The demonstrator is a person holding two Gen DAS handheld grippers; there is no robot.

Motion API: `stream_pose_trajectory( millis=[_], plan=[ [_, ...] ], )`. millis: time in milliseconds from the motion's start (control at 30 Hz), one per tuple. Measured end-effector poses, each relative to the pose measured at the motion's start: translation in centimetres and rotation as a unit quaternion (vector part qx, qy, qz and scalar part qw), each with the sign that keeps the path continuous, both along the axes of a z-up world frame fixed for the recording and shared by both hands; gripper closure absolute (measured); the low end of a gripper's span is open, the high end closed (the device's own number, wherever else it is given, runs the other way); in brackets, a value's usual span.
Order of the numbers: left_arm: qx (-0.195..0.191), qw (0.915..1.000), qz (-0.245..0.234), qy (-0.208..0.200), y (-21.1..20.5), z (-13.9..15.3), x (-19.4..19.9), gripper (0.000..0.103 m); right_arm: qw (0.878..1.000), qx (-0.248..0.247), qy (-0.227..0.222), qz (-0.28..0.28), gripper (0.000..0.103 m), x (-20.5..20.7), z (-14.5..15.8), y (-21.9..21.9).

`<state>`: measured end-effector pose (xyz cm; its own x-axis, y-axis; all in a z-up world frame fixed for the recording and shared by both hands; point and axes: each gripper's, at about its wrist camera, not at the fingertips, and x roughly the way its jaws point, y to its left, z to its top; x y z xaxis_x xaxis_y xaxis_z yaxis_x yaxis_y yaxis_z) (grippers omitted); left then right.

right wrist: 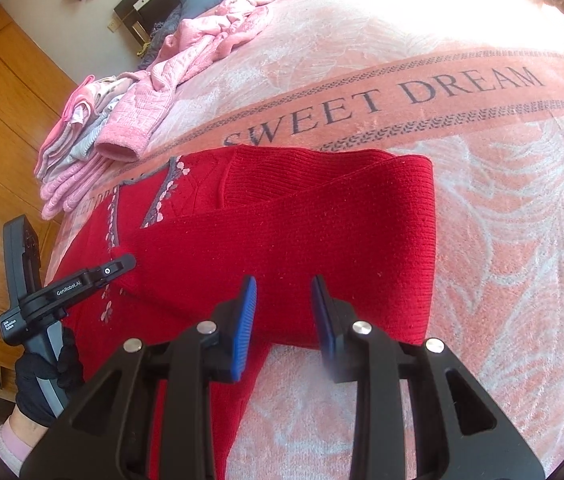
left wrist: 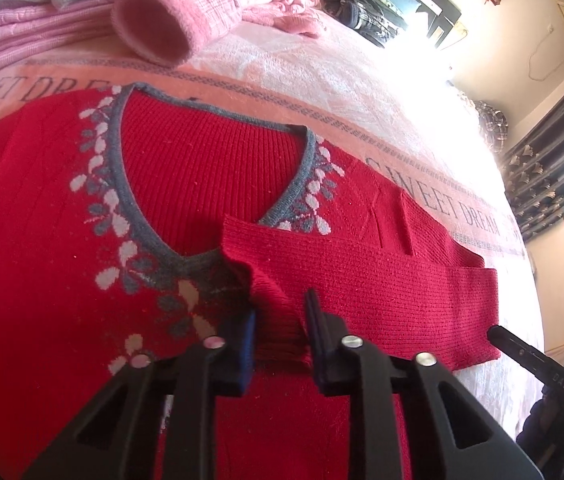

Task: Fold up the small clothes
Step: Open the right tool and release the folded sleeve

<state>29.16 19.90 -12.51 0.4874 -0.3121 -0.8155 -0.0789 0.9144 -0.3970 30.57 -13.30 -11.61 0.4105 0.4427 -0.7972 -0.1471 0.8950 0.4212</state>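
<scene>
The sleeve cuff (left wrist: 278,332) of the red sweater (left wrist: 42,240) is being pinched by the left gripper (left wrist: 282,334) and is best laid flat across the chest, while the right gripper (right wrist: 283,312) is being held open, empty, near the folded sleeve.

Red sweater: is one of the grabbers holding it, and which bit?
The left gripper pinches the red sweater by the cuff of its folded-over sleeve. The right gripper is open, holding nothing.

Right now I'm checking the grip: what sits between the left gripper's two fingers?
A bunched fold of the red knitted sweater's sleeve fills the left gripper; the left wrist view shows it.
</scene>
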Motion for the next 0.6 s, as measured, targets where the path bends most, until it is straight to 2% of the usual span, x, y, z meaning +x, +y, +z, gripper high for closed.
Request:
stream_pose_trajectory(
  millis=[133,300,467,600],
  plan=[
    [-0.01,0.9997,0.011,-0.021,0.6,1.0,-0.7,0.093,1.0,0.003,0.0,-0.007,0.074,0.2,-0.1,0.0],
    [-0.017,0.9968,0.04,-0.068,2.5,4.3,-1.8,0.094,0.999,0.021,-0.004,-0.026,0.074,0.7,0.4,-0.8],
    [0.002,0.9907,0.071,-0.116,6.7,7.9,-2.9,0.094,0.998,0.027,-0.012,-0.048,0.074,1.1,1.2,-1.7],
    [0.006,0.9855,0.113,-0.126,11.6,8.9,-3.4,0.094,0.997,0.037,-0.006,-0.068,0.073,1.5,0.9,-2.4]
  ],
)
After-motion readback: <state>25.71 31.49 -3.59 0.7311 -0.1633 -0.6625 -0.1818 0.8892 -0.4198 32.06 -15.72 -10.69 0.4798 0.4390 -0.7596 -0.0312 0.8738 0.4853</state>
